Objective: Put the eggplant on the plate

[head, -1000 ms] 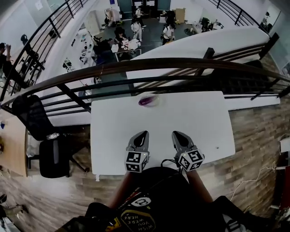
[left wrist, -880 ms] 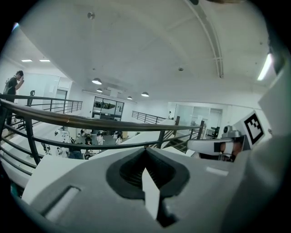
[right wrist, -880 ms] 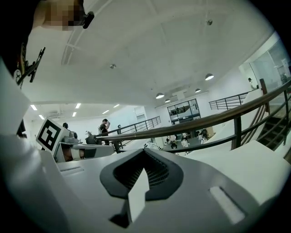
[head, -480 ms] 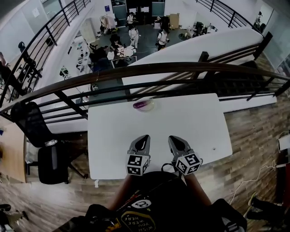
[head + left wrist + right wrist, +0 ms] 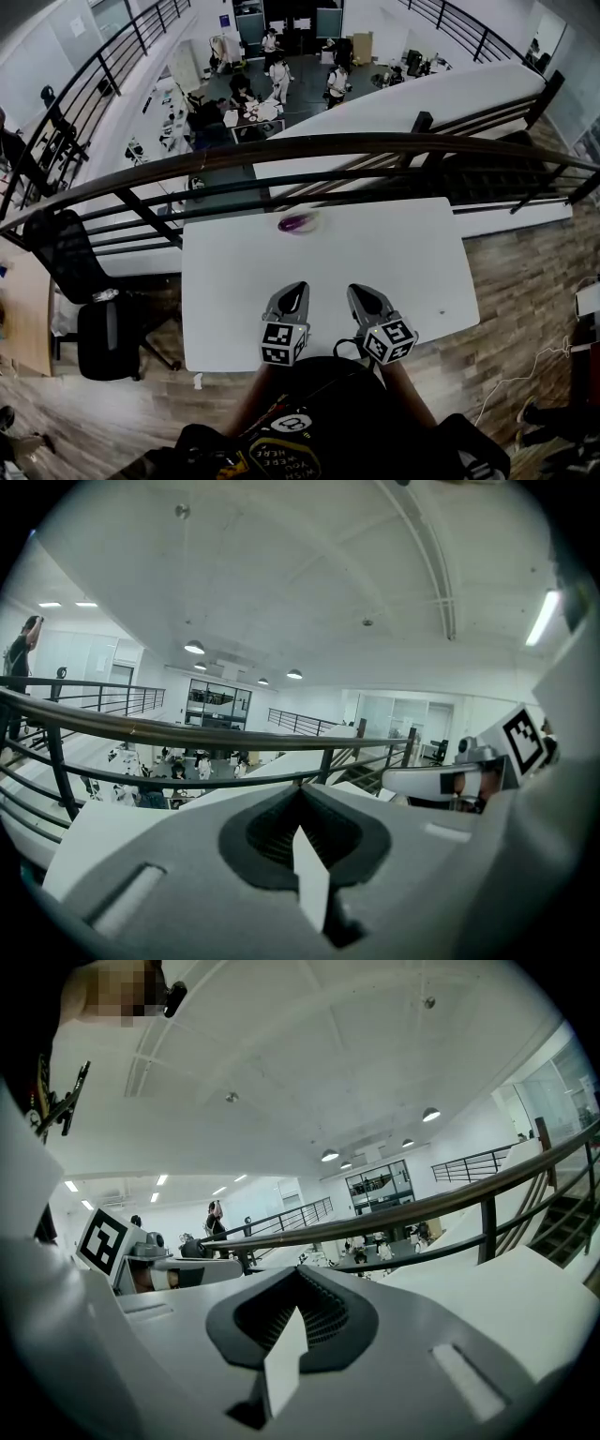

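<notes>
We see a smooth, white, rectangular desk (image 5: 403, 272) set against a dark metal railing (image 5: 309, 148) with a rounded brown top rail. The eggplant (image 5: 296, 223), small, glossy and purple, lies at the far edge of the desk, left of its middle. It rests on what looks like a pale round plate (image 5: 312, 221), which is hard to tell from the desktop.

The left gripper (image 5: 291, 298) and right gripper (image 5: 360, 296) hover side by side over the near edge of the desk, well apart from the eggplant and pointing towards it, tilted slightly down. Both are grey moulded plastic with dark ribbed pads. Each carries a marker cube (image 5: 281, 341) printed with black-and-white squares.

In the left gripper view the 2 fingers (image 5: 159, 850) meet along the centre line with nothing between them. The right gripper view shows its pair closed and empty too.

Yellow print on the person's black shirt (image 5: 281, 457) reads "WISH YOU WERE HERE". A black chair (image 5: 103, 328) stands to the left on the wood-plank floor (image 5: 525, 309).
</notes>
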`<control>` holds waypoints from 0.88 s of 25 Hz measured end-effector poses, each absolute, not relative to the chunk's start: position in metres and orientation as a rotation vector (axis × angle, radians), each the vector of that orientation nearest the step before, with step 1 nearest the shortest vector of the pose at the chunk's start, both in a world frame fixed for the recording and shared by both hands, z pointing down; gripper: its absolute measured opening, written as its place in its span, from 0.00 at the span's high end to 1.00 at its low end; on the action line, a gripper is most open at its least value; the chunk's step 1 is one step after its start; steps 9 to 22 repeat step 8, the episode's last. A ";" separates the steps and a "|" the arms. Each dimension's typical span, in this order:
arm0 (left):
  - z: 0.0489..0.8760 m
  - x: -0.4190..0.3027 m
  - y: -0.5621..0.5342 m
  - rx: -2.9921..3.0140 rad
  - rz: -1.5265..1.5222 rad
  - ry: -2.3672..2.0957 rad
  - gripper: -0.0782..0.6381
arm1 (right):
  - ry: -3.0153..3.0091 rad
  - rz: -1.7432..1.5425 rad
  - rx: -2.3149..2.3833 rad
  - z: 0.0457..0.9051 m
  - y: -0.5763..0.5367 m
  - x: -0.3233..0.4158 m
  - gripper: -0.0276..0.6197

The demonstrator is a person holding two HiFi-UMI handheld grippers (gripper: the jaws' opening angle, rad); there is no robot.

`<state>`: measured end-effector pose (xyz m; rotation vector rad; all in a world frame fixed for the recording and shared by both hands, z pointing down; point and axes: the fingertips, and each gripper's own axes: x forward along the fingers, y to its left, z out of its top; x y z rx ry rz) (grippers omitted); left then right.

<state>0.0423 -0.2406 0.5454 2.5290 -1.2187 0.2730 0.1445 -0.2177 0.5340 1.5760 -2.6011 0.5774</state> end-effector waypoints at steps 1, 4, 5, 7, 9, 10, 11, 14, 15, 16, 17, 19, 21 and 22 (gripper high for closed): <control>0.545 0.042 -0.241 2.527 0.271 -1.221 0.88 | -2.604 0.576 1.571 0.533 -0.218 0.144 0.95; 0.544 0.040 -0.241 2.521 0.272 -1.230 0.88 | -2.610 0.570 1.562 0.532 -0.219 0.142 0.95; 0.544 0.040 -0.242 2.522 0.271 -1.233 0.88 | -2.612 0.568 1.560 0.531 -0.220 0.142 0.95; 0.542 0.039 -0.243 2.524 0.266 -1.237 0.88 | -2.615 0.562 1.557 0.530 -0.221 0.141 0.95; 0.542 0.039 -0.244 2.524 0.263 -1.239 0.88 | -2.616 0.558 1.555 0.530 -0.222 0.141 0.95; 0.542 0.039 -0.244 2.524 0.263 -1.239 0.88 | -2.616 0.558 1.555 0.530 -0.222 0.141 0.95; 0.542 0.039 -0.244 2.524 0.263 -1.239 0.88 | -2.616 0.558 1.555 0.530 -0.222 0.141 0.95; 0.542 0.039 -0.244 2.524 0.263 -1.239 0.88 | -2.616 0.558 1.555 0.530 -0.222 0.141 0.95; 0.542 0.039 -0.244 2.524 0.263 -1.239 0.88 | -2.616 0.558 1.555 0.530 -0.222 0.141 0.95; 0.542 0.039 -0.244 2.524 0.263 -1.239 0.88 | -2.616 0.558 1.555 0.530 -0.222 0.141 0.95; 0.542 0.039 -0.244 2.524 0.263 -1.239 0.88 | -2.616 0.558 1.555 0.530 -0.222 0.141 0.95; 0.542 0.039 -0.244 2.524 0.263 -1.239 0.88 | -2.616 0.558 1.555 0.530 -0.222 0.141 0.95; 0.542 0.039 -0.244 2.524 0.263 -1.239 0.88 | -2.616 0.558 1.555 0.530 -0.222 0.141 0.95; 0.542 0.039 -0.244 2.524 0.263 -1.239 0.88 | -2.616 0.558 1.555 0.530 -0.222 0.141 0.95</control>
